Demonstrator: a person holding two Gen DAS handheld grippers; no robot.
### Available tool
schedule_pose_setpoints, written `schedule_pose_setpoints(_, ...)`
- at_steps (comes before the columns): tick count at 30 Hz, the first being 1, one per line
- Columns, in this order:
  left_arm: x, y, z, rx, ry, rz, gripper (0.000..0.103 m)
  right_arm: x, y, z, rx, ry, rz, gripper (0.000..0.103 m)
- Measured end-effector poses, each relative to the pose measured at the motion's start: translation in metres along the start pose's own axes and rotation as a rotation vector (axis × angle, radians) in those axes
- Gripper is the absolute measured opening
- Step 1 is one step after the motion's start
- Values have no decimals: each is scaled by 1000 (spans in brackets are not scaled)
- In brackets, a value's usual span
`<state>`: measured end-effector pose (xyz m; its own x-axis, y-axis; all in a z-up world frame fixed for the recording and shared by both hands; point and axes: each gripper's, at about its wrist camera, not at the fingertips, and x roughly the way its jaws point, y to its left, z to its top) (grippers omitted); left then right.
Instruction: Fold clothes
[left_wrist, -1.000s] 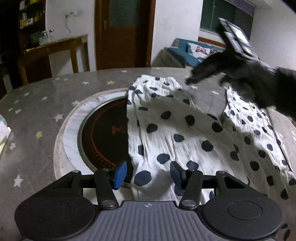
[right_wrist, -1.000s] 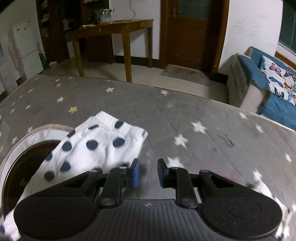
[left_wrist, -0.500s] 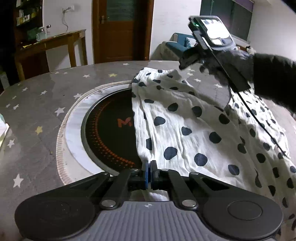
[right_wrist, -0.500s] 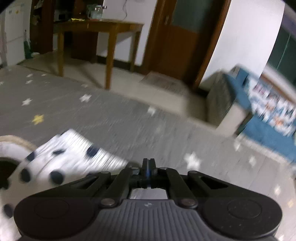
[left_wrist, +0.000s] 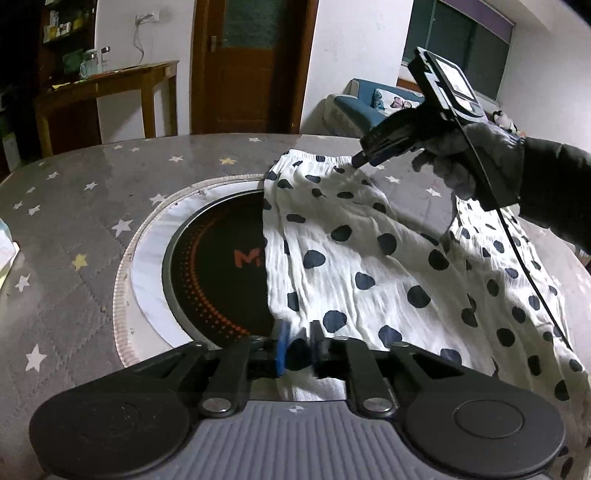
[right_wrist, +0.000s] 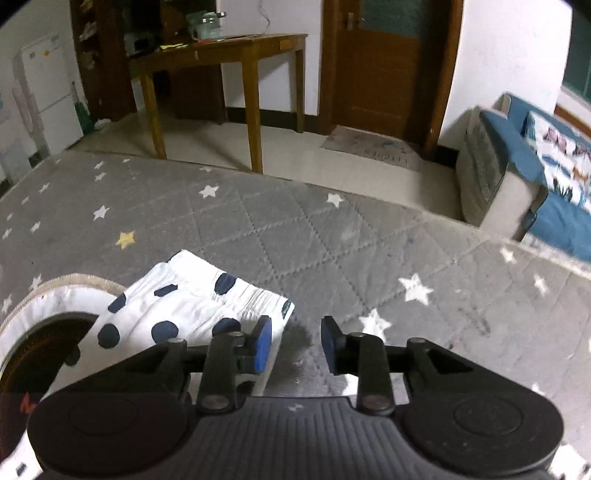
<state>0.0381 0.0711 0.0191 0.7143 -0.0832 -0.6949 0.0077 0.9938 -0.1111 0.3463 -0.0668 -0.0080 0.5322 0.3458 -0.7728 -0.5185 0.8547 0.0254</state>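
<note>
A white garment with dark dots (left_wrist: 351, 258) lies spread over the round table, and its elastic waistband (left_wrist: 325, 159) is at the far end. My left gripper (left_wrist: 298, 347) is at the near hem; its jaws are opening, with a fold of the cloth between them. A gloved hand (left_wrist: 454, 162) holds my right gripper (left_wrist: 360, 160) at the waistband's right corner. In the right wrist view the right gripper (right_wrist: 295, 345) is opening beside that corner of the garment (right_wrist: 184, 306). Its left finger is over the cloth, and only the grey table cover shows between the pads.
The table has a grey quilted cover with stars (right_wrist: 332, 240) and a round black cooktop (left_wrist: 221, 266) at its middle, partly under the garment. Beyond the table's far edge are a wooden side table (right_wrist: 221, 48), a brown door (right_wrist: 380, 62) and a blue sofa (right_wrist: 535, 177).
Both grippers closed fully half a second ago and their jaws have now parted again. The right gripper has come down to the waistband corner.
</note>
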Motion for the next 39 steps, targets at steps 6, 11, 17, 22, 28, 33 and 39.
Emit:
schedule_pose_setpoints(6, 7, 3, -2, 7, 26, 1, 18, 14, 15, 2, -62, -17, -30, 8)
schedule_pose_setpoints(11, 12, 5, -4, 8, 42, 13, 7, 19, 28, 17, -164, -102, -165, 8)
schedule_pose_setpoints(17, 13, 5, -4, 4, 38, 21, 7, 23, 26, 21, -158, -63, -141, 25)
schedule_pose_setpoints(22, 12, 6, -4, -6, 29, 40, 9, -19, 8, -2, -153, -33, -124, 33)
schedule_pose_setpoints(28, 4, 5, -2, -24, 8, 72, 10, -80, -33, -61, -59, -15, -116, 37)
schedule_pose_setpoints(33, -7, -12, 14, 1, -43, 53, 12, -106, -71, -118, 67, -4, -129, 38)
schedule_pose_setpoints(39, 15, -38, 38, 17, -23, 7, 26, -107, -103, -145, 164, -40, -159, 38)
